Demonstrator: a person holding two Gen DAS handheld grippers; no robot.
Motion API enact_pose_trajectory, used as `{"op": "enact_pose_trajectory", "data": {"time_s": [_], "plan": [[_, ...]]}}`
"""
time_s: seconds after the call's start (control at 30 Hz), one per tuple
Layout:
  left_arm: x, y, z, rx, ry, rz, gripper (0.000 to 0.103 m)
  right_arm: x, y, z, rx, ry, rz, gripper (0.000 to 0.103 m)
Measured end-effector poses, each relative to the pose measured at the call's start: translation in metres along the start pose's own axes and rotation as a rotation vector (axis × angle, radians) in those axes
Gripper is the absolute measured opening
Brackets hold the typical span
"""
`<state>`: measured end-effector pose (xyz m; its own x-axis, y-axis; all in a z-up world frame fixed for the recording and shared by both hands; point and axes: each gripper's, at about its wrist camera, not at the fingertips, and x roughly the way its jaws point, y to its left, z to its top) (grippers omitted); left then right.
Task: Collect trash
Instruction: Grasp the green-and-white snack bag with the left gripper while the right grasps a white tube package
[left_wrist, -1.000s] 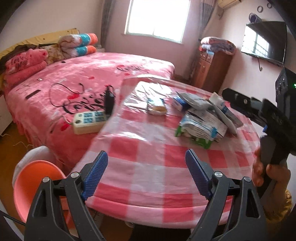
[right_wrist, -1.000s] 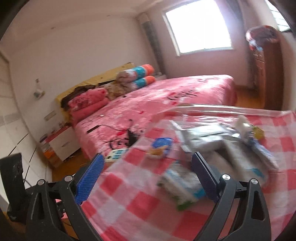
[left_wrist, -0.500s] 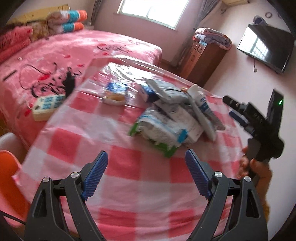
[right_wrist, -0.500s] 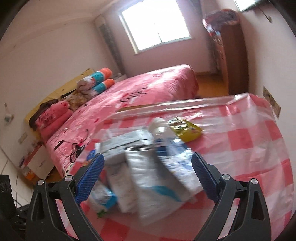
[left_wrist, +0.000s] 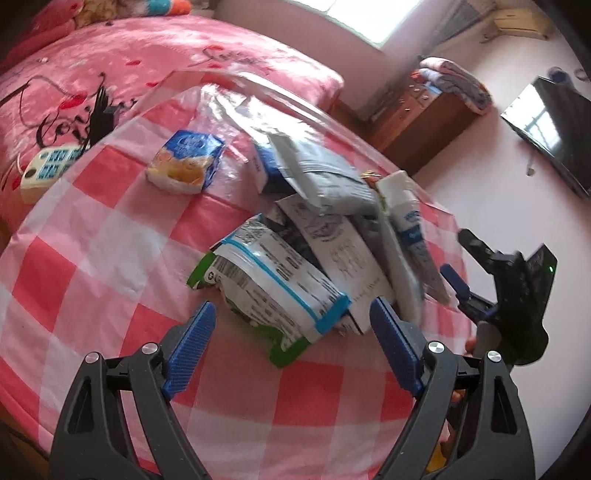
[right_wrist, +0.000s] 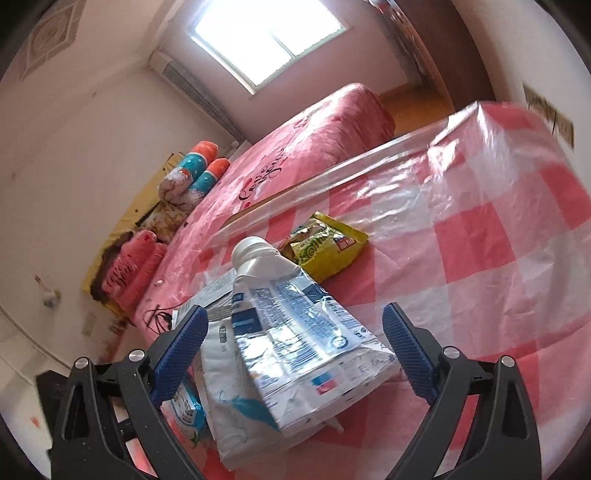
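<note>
Both claws stand wide apart and hold nothing. Ahead of the left claw (left_wrist: 293, 349) lies a green-edged pouch (left_wrist: 269, 291), not touched by its pads, with white packets (left_wrist: 332, 236) heaped beyond it and a small blue snack pack (left_wrist: 186, 162) apart to the far left. The right claw (right_wrist: 297, 349) faces a flattened white tube (right_wrist: 295, 317) lying over other packets between its blue pads; a yellow wrapper (right_wrist: 325, 247) lies beyond the tube's cap. All rest on a table (left_wrist: 92, 258) under a pink-checked cloth with clear plastic. A pink bed (right_wrist: 295, 162) stands beyond, a wooden cabinet (left_wrist: 417, 118) and wall television (left_wrist: 554, 129) far right.
</note>
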<state>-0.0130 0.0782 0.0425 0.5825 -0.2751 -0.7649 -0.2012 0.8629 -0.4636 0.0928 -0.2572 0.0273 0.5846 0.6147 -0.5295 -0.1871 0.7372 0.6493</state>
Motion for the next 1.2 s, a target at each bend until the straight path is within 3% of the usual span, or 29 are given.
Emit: {"op": "enact_pose_trajectory", "data": {"time_s": [0.1, 0.33, 0.43, 0.6, 0.73, 0.8, 1.03, 1.1, 1.2], "plan": [[0.009, 0.0, 0.006, -0.03, 0.013, 0.017, 0.086, 0.004, -0.006, 0.003, 0.023, 0.015, 0.024, 0.094], [0.028, -0.001, 0.015, -0.066, 0.043, 0.052, 0.086, 0.023, -0.008, 0.0, -0.013, 0.067, -0.033, 0.094], [0.037, 0.001, 0.016, -0.073, 0.056, 0.085, 0.079, 0.029, -0.002, -0.005, -0.042, 0.095, -0.033, 0.094], [0.038, 0.009, 0.018, -0.079, 0.051, 0.099, 0.056, 0.033, 0.013, -0.012, -0.113, 0.116, -0.054, 0.094], [0.038, 0.014, 0.018, -0.077, 0.051, 0.089, 0.053, 0.038, 0.025, -0.022, -0.176, 0.127, -0.086, 0.093], [0.037, 0.014, 0.016, -0.069, 0.05, 0.089, 0.052, 0.039, 0.03, -0.026, -0.204, 0.122, -0.107, 0.085], [0.035, 0.017, 0.013, -0.049, 0.068, 0.073, 0.051, 0.037, 0.027, -0.027, -0.162, 0.125, -0.057, 0.084], [0.034, 0.018, 0.012, -0.032, 0.071, 0.075, 0.051, 0.032, 0.031, -0.028, -0.183, 0.1, -0.054, 0.078], [0.033, 0.019, 0.013, 0.001, 0.077, 0.081, 0.051, 0.026, 0.039, -0.03, -0.228, 0.077, -0.052, 0.077]]}}
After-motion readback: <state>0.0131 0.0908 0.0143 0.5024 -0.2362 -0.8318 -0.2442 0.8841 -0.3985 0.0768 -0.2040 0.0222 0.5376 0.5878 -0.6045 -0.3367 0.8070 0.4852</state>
